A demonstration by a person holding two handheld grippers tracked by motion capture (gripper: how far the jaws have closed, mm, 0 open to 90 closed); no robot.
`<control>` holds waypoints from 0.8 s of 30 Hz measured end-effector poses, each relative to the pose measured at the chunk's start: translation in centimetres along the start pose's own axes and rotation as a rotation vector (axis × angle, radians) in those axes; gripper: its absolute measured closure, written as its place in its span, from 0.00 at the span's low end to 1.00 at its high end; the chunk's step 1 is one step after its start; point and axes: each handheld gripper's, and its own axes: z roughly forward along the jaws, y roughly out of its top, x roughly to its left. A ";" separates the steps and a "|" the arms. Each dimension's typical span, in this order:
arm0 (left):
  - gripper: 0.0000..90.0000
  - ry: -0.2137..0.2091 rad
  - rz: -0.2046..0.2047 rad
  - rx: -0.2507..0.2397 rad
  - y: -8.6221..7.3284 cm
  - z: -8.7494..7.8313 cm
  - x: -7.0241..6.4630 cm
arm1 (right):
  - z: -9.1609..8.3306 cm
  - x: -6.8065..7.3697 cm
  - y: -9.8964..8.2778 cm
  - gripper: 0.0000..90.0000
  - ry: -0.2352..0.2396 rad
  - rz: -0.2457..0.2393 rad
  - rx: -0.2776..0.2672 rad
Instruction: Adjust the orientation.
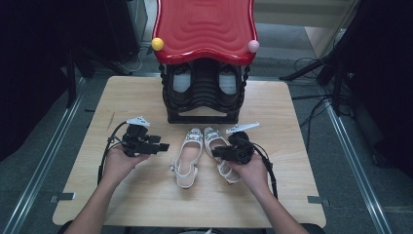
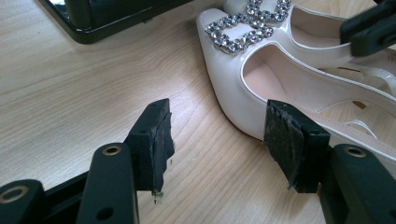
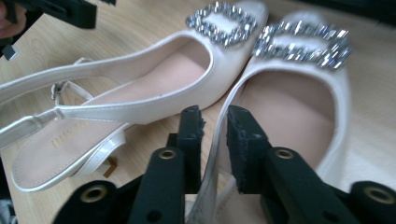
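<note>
Shoes side by side mid-table, just in front of the black rack. Right gripper straddles the side wall of the right shoe, jaws slightly apart, not pinching it. Left gripper gapes wide, empty, beside the left shoe.

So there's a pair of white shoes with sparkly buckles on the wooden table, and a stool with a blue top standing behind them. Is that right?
Not quite: the stool's top is red, not blue, as the high view shows. The rest holds: the pair of white shoes with sparkly buckles lies on the wooden table, and the stool stands behind them.
</note>
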 end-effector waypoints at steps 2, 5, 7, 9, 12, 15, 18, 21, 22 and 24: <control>0.48 -0.007 -0.003 0.002 0.0 0.1 0.0 | -0.7 -0.1 0.1 0.85 -0.003 -0.010 -0.022; 0.50 -0.008 0.001 0.008 -0.1 0.3 -0.1 | -2.0 -0.7 0.1 0.88 0.001 0.001 -0.056; 0.52 -0.010 0.005 0.020 -0.1 0.5 -0.1 | -2.8 -1.3 0.0 0.91 -0.003 0.008 -0.079; 0.55 -0.011 0.008 0.028 -0.2 0.8 -0.2 | -3.4 -1.9 -0.1 0.95 -0.012 0.021 -0.087; 0.65 -0.026 0.008 0.030 -0.2 1.1 -0.4 | -3.7 -2.9 -0.3 1.00 -0.043 0.035 -0.081; 0.81 -0.048 0.020 0.025 -0.2 1.5 -0.8 | -3.4 -4.0 -0.6 1.00 -0.070 0.049 -0.057; 0.92 -0.071 0.024 0.045 -0.1 2.3 -1.2 | -2.7 -4.8 -0.9 1.00 -0.077 0.072 -0.029; 0.96 -0.086 0.017 0.060 -0.1 2.9 -1.3 | -2.1 -5.3 -1.2 1.00 -0.084 0.078 -0.002; 0.96 -0.089 0.015 0.062 -0.1 3.1 -1.3 | -2.0 -5.3 -1.3 1.00 -0.083 0.080 0.002; 0.96 -0.100 0.002 0.068 -0.2 3.5 -1.3 | -1.7 -5.3 -1.4 1.00 -0.089 0.075 0.014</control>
